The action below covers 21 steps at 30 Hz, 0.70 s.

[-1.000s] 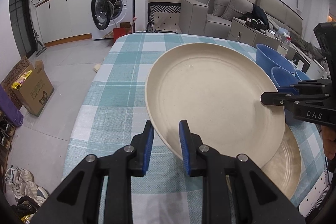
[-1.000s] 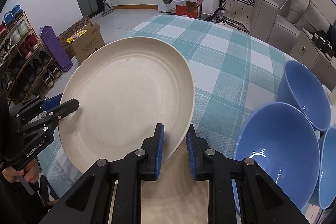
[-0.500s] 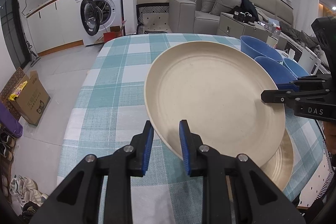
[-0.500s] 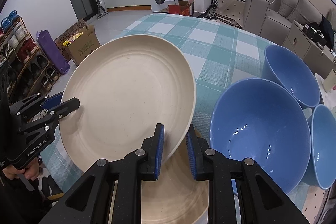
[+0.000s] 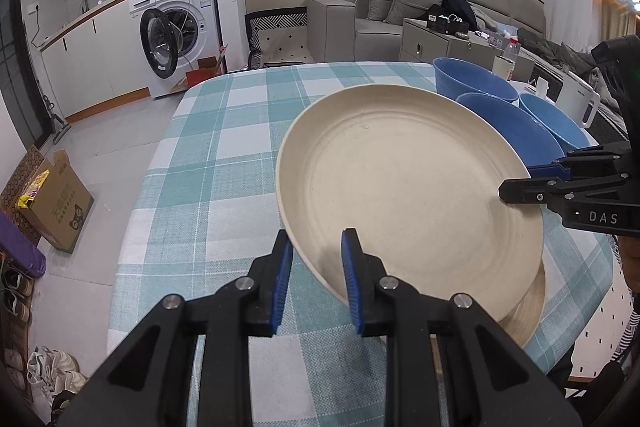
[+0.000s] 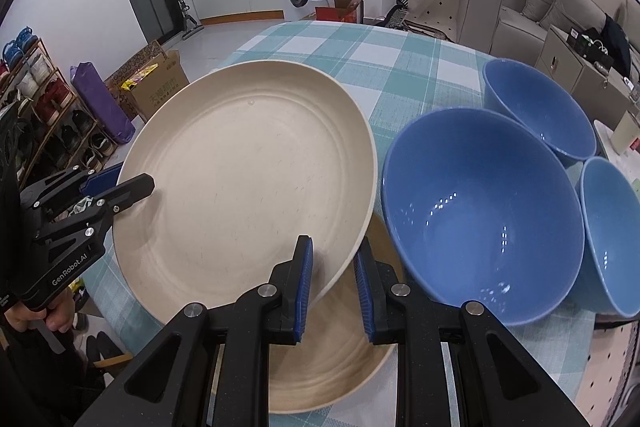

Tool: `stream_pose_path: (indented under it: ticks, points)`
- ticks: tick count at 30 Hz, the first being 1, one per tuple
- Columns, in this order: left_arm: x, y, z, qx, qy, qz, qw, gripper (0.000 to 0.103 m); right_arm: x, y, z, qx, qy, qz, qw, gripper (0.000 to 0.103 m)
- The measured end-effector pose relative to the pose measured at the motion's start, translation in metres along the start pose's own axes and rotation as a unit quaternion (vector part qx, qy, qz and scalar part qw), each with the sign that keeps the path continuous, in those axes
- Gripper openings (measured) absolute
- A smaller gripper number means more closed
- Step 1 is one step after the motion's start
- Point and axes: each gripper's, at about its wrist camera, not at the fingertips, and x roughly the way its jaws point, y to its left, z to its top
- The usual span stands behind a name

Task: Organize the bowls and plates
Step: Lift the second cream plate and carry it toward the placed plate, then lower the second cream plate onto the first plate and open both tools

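Note:
A large cream plate [image 5: 404, 183] is held tilted above the checked tablecloth. My left gripper [image 5: 316, 281] is shut on its near rim. My right gripper [image 6: 334, 283] is shut on the opposite rim of the same plate [image 6: 248, 183]; it shows in the left wrist view [image 5: 532, 183] at the right. A second cream plate [image 6: 332, 359] lies on the table under the held one, mostly hidden. Three blue bowls stand beside it: a big near one [image 6: 480, 207], a far one [image 6: 536, 111] and one at the right edge [image 6: 612, 235].
The table [image 5: 216, 167] has a teal and white checked cloth; its edges are near on the left and front. A washing machine [image 5: 176, 27], a cardboard box [image 5: 52, 203], a shoe rack [image 6: 36, 107] and a grey sofa [image 5: 400, 11] stand around it.
Both grippers have carried the cream plate nearer the blue bowls and over the second plate. The grip has not changed.

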Motion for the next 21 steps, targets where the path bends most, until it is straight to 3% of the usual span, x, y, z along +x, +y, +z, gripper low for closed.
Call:
stream_pose_path:
  ticks: [21]
  points:
    - [-0.006,-0.023,-0.021,0.03,0.016,0.0,0.9994,0.023,-0.003,-0.003,-0.041,0.008,0.013,-0.001,1.0,0.021]
